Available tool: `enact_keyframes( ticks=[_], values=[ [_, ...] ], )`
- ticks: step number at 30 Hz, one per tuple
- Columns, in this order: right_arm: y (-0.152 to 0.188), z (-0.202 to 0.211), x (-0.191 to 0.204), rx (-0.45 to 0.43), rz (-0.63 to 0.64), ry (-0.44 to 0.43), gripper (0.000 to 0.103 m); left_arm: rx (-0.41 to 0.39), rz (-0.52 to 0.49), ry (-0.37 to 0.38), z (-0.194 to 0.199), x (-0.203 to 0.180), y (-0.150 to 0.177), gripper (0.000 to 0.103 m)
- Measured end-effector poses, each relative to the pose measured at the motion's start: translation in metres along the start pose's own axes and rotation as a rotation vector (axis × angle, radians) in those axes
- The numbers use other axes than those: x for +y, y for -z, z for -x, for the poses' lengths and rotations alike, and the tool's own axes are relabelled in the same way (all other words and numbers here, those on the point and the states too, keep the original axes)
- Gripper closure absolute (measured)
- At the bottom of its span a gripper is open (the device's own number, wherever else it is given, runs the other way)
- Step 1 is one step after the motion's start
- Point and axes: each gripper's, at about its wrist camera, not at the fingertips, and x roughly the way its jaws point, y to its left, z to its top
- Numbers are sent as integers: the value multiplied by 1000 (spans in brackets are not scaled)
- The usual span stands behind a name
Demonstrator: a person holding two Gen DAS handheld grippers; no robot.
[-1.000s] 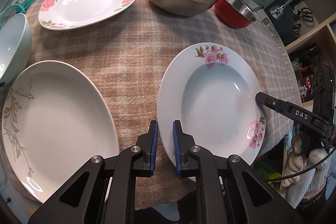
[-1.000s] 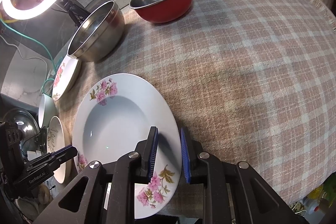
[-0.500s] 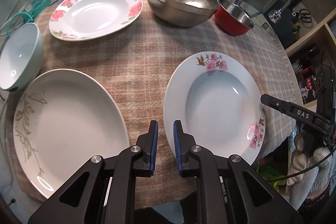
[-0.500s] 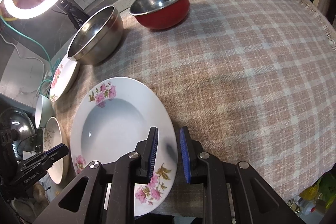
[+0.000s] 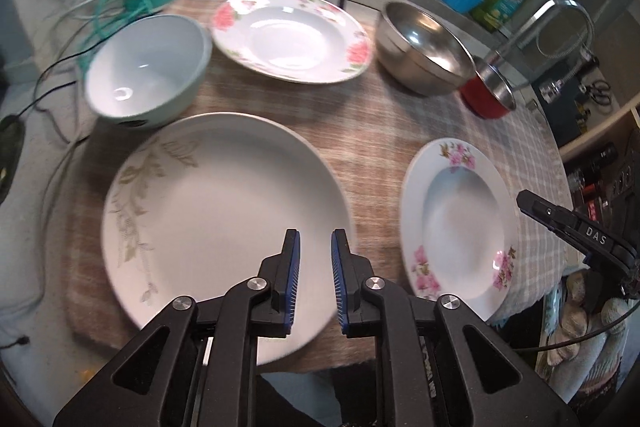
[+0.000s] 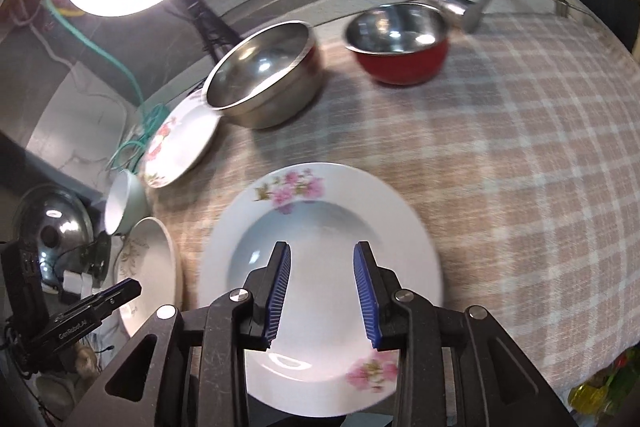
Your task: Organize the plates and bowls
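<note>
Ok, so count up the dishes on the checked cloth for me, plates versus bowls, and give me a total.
Plates: 3 (large leaf-pattern plate, pink-flower deep plate, red-flower plate)
Bowls: 3 (pale ceramic bowl, steel bowl, red bowl)
Total: 6
</note>
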Motion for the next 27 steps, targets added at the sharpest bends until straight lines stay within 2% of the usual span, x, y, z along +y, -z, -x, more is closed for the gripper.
enact_keyframes(
  ticks=[14,16,23,27],
  values=[
    [5,-44,91,90,196,-99,73,-72,205,-102,29,81,19,85],
    [7,-50,100,103,216,-109,73,-78,221,-115,31,89,21,82],
    [12,-77,129,154,270,-123,73,-74,250,-147,28,109,25,81],
    [15,-88,137,183,285,-122,73,-62,272,-130,23,117,25,81]
  ],
)
